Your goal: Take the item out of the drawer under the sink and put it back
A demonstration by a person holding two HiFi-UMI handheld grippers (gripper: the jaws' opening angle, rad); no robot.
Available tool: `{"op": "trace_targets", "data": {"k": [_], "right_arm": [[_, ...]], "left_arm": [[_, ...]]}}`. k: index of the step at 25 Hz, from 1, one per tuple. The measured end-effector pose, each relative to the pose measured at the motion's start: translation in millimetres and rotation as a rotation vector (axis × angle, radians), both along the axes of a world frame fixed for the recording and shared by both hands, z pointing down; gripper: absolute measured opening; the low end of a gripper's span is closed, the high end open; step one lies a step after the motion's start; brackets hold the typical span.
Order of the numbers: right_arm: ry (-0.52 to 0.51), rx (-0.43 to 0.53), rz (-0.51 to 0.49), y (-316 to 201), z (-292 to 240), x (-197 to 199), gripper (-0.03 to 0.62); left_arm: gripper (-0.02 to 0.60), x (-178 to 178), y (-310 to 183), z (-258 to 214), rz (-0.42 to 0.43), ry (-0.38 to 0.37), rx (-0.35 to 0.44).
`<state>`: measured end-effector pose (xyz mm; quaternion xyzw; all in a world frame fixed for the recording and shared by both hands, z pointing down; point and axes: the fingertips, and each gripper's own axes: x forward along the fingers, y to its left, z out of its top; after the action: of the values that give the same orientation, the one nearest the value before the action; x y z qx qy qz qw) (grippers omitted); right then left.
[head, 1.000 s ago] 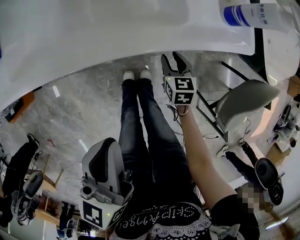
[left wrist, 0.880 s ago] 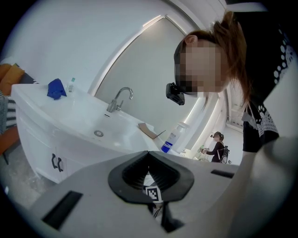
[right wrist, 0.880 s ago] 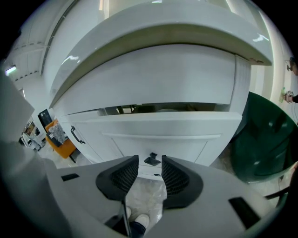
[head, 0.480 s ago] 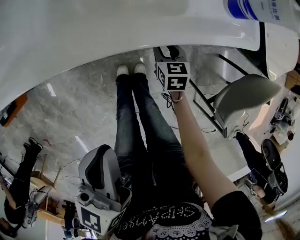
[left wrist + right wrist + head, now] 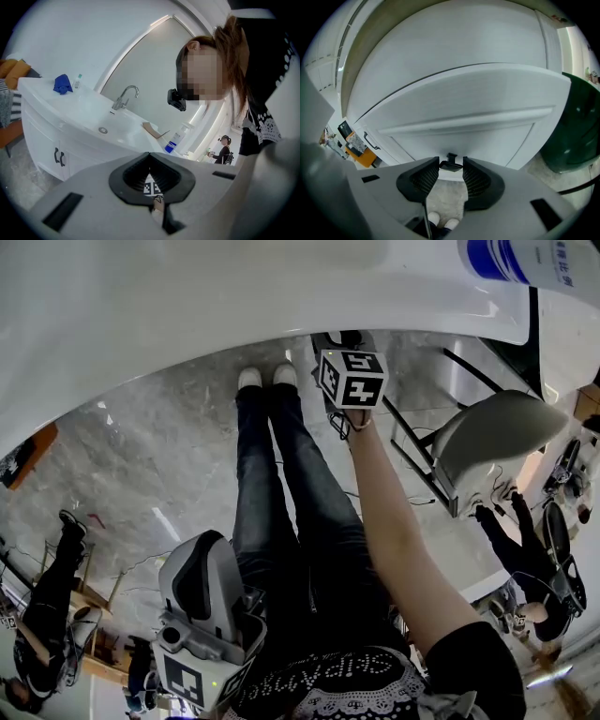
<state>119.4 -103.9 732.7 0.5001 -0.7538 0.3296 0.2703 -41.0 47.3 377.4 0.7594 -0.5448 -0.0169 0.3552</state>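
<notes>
The white drawer front sits shut under the curved sink counter. Its small black handle lies between the fingertips of my right gripper, whose jaws have closed in on it from both sides. In the head view the right gripper reaches forward on an outstretched arm, its tips hidden under the counter's edge. My left gripper hangs low beside the person's hip, shut and empty, its pads meeting in the left gripper view. No item from the drawer is visible.
A faucet, a blue cloth and a blue-labelled bottle stand on the counter. A dark green bin is right of the drawer. A grey chair stands at the right, and other people stand at the edges.
My right gripper has moved forward under the counter's edge and onto the drawer handle. The left gripper has stayed low at the hip.
</notes>
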Motion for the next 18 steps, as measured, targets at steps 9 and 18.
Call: {"op": "trace_targets", "data": {"k": [9,18], "right_arm": [[-0.011,0.03,-0.004,0.5,-0.9,2.4,0.152],[-0.02,0.022,-0.007,9.2,-1.4,4.5,0.15]], "left_arm": [[0.005,2.1,0.4,1.6,0.002,-0.002,0.004],[0.005,6.9,-2.4,2.1,0.012,0.008,0.001]]}}
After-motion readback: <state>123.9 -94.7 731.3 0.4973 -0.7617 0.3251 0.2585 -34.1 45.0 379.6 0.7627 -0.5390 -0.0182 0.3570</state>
